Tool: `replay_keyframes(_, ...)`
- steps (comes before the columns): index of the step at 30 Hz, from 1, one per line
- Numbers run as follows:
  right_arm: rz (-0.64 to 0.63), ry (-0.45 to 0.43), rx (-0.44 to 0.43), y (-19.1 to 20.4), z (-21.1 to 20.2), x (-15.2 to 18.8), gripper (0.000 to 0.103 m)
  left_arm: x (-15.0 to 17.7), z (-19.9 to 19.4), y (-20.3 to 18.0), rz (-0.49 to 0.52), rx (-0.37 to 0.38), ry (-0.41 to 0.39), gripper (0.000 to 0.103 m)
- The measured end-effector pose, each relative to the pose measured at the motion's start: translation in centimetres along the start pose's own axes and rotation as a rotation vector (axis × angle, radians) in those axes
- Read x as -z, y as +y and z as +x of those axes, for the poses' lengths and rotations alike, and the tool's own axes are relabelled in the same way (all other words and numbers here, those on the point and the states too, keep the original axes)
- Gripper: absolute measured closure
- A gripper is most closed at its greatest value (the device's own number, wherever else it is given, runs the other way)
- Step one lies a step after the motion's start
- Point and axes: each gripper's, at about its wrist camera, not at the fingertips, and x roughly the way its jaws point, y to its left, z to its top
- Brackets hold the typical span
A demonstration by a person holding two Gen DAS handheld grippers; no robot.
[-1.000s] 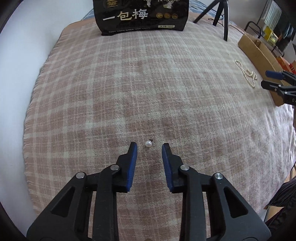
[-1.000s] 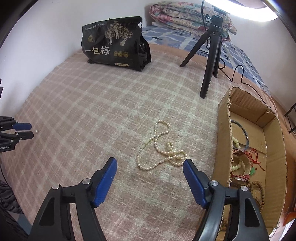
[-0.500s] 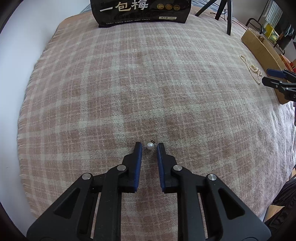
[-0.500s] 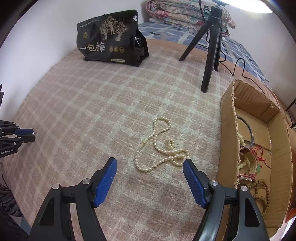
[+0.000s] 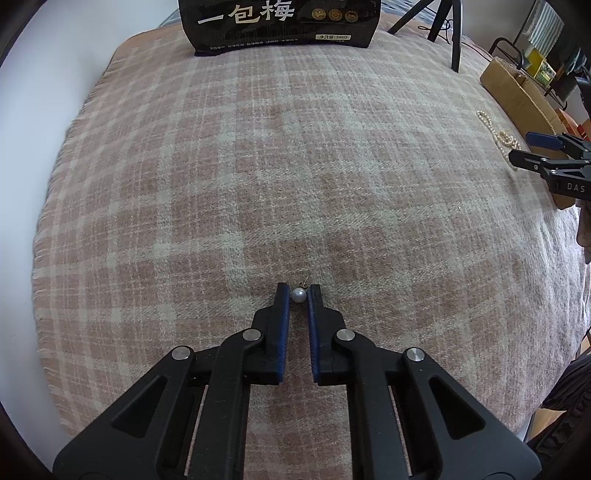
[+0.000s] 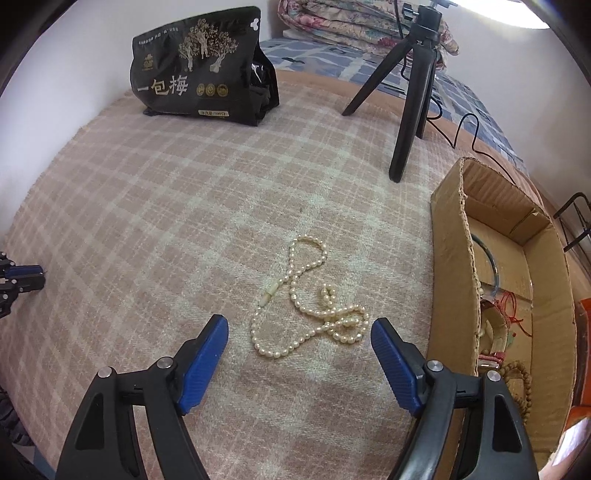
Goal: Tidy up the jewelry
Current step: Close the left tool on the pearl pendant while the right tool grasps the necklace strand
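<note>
Pinching one pearl earring [image 5: 298,294] at its fingertips, the left gripper [image 5: 298,295] rests narrow on the plaid blanket [image 5: 258,166]; one black snack bag [image 5: 280,26] stands at the far edge.

Right wrist view: right gripper [image 6: 299,334] spread wide, holding nothing, just short of one pearl necklace [image 6: 306,299] lying coiled on the blanket. One cardboard box [image 6: 450,258] beside it holds several bead pieces, count unclear. One tripod [image 6: 410,92] stands behind.

Pearl earring [image 5: 298,295] on the blanket [image 5: 258,177] between the left gripper [image 5: 298,291] fingertips, seemingly touching both, pearl necklace [image 6: 308,299] ahead of the right gripper [image 6: 299,332], cardboard box [image 6: 452,258] to its right, tripod [image 6: 413,96] and bag [image 6: 199,70] behind.
</note>
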Motion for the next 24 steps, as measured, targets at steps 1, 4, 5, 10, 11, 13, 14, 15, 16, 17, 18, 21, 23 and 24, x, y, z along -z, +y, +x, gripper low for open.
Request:
replay_keyframes(1, -0.019, -0.001, 0.018, 0.3, 0.1, -0.1, 0.021, -0.1, 0.1, -0.1, -0.001, 0.001, 0.0, 0.096)
replay_keyframes(4, -0.061, 0.012, 0.043, 1.0, 0.7, -0.4, 0.022, -0.4, 0.1, -0.1, -0.006, 0.004, 0.0, 0.096)
replay_keyframes(5, -0.07, 0.018, 0.047, 1.2, 1.0, -0.4, 0.021, -0.5, 0.1, -0.1, -0.006, 0.004, -0.001, 0.096)
replay_keyframes(10, -0.07, 0.03, 0.038, 1.0, 2.4, -0.2, 0.022, -0.7, 0.4, 0.0, -0.011, 0.007, -0.001, 0.096)
replay_keyframes(11, -0.065, 0.029, 0.032, 0.9, 2.4, -0.1, 0.021, -0.8, 0.4, 0.2, -0.02, 0.015, 0.0, 0.096)
replay_keyframes(13, -0.065, 0.026, 0.017, 0.9, 2.4, -0.1, 0.023, -0.7, 0.4, 0.5, -0.029, 0.02, 0.001, 0.096)
replay_keyframes(14, -0.06, 0.026, -0.02, 0.9, 2.4, -0.1, 0.032, -0.7, 0.5, 0.7, -0.031, 0.02, 0.0, 0.096)
replay_keyframes(15, -0.051, 0.028, -0.043, 0.8, 2.5, 0.0, 0.041, -0.7, 0.5, 0.8, -0.032, 0.02, 0.0, 0.096)
replay_keyframes(16, -0.043, 0.026, -0.057, 0.8, 2.4, 0.1, 0.043, -0.7, 0.5, 0.8, -0.03, 0.02, 0.0, 0.096)
replay_keyframes(17, -0.048, 0.024, -0.071, 0.9, 2.3, 0.1, 0.051, -0.7, 0.5, 0.8, -0.029, 0.019, 0.0, 0.096)
replay_keyframes(18, -0.053, 0.022, -0.08, 1.0, 2.3, 0.1, 0.06, -0.8, 0.5, 0.7, -0.028, 0.019, -0.001, 0.096)
replay_keyframes(21, -0.06, 0.018, -0.091, 1.4, 2.0, 0.1, 0.083, -0.4, 0.3, 1.3, -0.027, 0.02, -0.003, 0.096)
replay_keyframes(23, -0.052, 0.016, -0.098, 1.4, 1.9, 0.2, 0.092, 0.1, -0.1, 1.8, -0.03, 0.019, -0.006, 0.096)
replay_keyframes(24, -0.048, 0.015, -0.103, 1.4, 1.9, 0.1, 0.096, 0.2, -0.3, 1.9, -0.031, 0.016, -0.009, 0.097)
